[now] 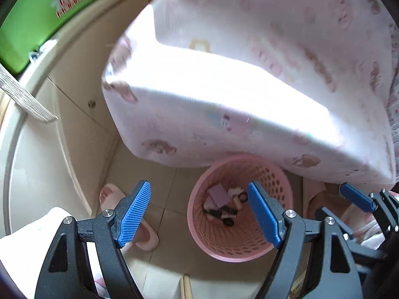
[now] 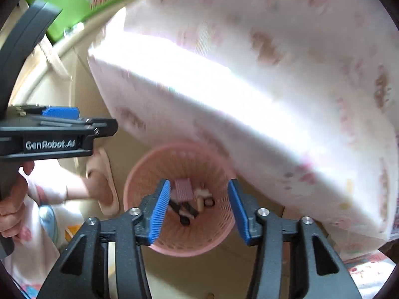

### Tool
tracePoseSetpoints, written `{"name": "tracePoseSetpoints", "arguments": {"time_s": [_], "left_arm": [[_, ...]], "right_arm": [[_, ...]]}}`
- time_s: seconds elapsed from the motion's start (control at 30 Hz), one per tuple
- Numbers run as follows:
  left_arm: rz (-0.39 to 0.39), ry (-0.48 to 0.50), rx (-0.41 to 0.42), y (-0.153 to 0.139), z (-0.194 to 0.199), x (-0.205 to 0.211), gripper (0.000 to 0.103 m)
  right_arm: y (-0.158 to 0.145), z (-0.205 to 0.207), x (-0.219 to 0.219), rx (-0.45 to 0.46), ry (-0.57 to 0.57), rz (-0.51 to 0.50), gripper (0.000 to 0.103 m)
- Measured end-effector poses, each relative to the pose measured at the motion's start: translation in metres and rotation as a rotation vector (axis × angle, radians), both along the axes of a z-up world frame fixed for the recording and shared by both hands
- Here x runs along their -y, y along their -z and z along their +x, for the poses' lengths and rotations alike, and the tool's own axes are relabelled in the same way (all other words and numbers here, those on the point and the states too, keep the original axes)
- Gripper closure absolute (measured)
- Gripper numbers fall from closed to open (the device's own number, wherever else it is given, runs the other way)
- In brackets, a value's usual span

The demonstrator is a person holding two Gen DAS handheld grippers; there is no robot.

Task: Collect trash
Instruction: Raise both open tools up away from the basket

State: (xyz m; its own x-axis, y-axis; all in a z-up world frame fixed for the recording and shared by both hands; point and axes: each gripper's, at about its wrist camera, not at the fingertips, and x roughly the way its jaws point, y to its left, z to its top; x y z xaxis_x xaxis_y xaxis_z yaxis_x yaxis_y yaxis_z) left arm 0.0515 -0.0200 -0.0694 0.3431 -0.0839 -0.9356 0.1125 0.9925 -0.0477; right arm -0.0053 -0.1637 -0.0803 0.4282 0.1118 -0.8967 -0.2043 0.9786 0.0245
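Observation:
A pink perforated trash basket stands on the tiled floor beside the bed; it also shows in the right wrist view. Inside lie several bits of trash, among them a pink ridged piece and dark scraps. My left gripper is open and empty, held above the basket's left rim. My right gripper is open and empty, held straight above the basket. The right gripper's blue pad shows at the right in the left wrist view. The left gripper's body shows at the left in the right wrist view.
A mattress corner in a pink printed sheet overhangs the basket. A cream cabinet stands to the left with a green daisy box above. Pink slippers lie on the floor by the basket.

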Motion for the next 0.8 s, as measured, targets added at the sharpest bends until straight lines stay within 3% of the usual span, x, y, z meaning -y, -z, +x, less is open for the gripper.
{"name": "tracePoseSetpoints", "arguments": {"time_s": [0.17, 0.3, 0.43, 0.53, 0.63, 0.8], "left_arm": [[-0.061, 0.002, 0.12, -0.035, -0.012, -0.011, 0.018], [-0.011, -0.004, 0.236, -0.056, -0.023, -0.012, 0.006], [-0.006, 0.032, 0.239, -0.055, -0.025, -0.012, 0.001], [0.004, 0.029, 0.226, -0.046, -0.024, -0.006, 0.002], [0.036, 0.043, 0.275, -0.048, -0.029, 0.0, 0.002], [-0.004, 0.04, 0.333, -0.058, -0.033, -0.001, 0.002]], "right_arm": [[-0.041, -0.01, 0.014, 0.123, 0.042, 0.029, 0.045], [-0.067, -0.024, 0.024, 0.228, 0.075, 0.022, 0.036], [-0.083, -0.028, 0.037, 0.306, 0.102, 0.009, 0.024], [-0.08, -0.023, 0.04, 0.317, 0.113, -0.029, 0.023], [-0.074, -0.018, 0.042, 0.301, 0.12, -0.041, 0.023], [-0.073, -0.019, 0.046, 0.314, 0.148, -0.047, 0.023]]}}
